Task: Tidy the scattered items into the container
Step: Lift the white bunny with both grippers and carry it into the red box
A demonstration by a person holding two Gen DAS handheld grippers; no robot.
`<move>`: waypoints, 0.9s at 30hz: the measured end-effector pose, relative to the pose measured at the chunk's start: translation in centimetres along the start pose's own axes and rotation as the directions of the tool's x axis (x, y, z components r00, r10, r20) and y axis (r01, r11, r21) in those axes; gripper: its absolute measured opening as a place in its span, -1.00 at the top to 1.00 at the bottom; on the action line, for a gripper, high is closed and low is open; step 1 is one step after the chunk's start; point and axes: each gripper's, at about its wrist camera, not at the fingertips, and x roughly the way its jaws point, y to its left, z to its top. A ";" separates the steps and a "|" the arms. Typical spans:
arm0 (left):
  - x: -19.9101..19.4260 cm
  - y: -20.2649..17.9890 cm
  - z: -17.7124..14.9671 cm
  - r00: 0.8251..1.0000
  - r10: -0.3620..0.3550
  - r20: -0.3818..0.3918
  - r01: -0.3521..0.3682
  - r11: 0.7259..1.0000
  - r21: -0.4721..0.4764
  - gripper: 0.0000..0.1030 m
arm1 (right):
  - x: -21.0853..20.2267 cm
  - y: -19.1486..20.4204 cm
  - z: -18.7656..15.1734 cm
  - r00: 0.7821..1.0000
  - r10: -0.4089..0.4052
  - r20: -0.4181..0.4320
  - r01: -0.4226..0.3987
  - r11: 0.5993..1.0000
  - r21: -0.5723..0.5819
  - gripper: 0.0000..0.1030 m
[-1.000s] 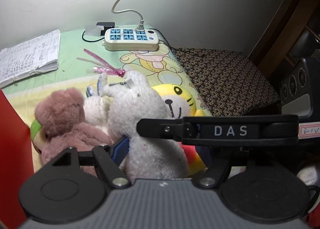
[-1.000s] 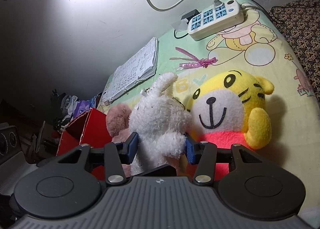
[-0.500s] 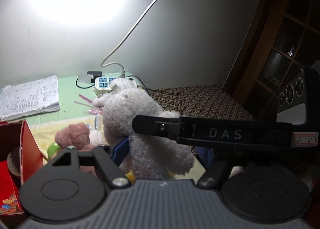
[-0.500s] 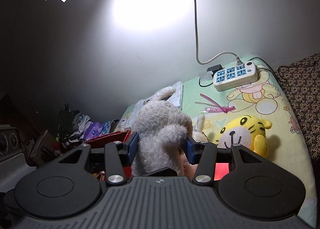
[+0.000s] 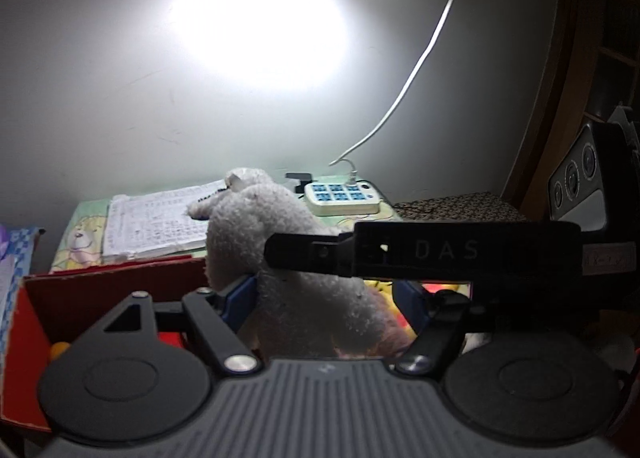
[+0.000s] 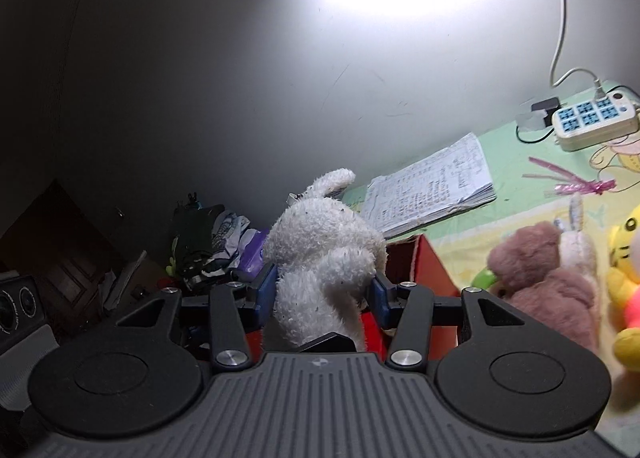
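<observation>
A white plush rabbit hangs in the air, pinched from two sides. In the left wrist view my left gripper has its blue pads pressed on the rabbit's body. The right gripper's black finger marked DAS crosses in front of it. In the right wrist view my right gripper is shut on the same rabbit. The red box stands open just below and left; its corner shows behind the rabbit. A brown bear, a small pale rabbit and a yellow tiger lie on the bed.
A notebook, a pink ribbon and a white power strip with its cable lie on the cartoon-print sheet by the wall. A heap of clothes sits left of the box. A dark speaker stands at the right.
Both grippers have lifted the white rabbit off the bed and carried it left, from among the other toys to just above the red box.
</observation>
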 end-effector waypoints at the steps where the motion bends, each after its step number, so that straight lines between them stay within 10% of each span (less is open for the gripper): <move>1: -0.2 1.3 -0.1 1.000 0.021 -0.007 -0.021 1.000 -0.006 -0.46 | 1.4 0.4 -0.5 1.000 0.012 -0.019 -0.011 1.000 0.014 0.02; 11: -0.5 11.2 -1.9 0.975 0.190 -0.113 -0.193 0.981 -0.021 -0.46 | 13.3 3.6 -4.5 0.982 0.076 -0.172 -0.050 0.987 0.154 0.04; 27: 2.9 19.4 -5.6 0.936 0.240 -0.258 -0.258 0.965 -0.039 -0.39 | 21.3 4.5 -7.1 0.929 -0.055 -0.365 0.112 0.984 0.137 0.04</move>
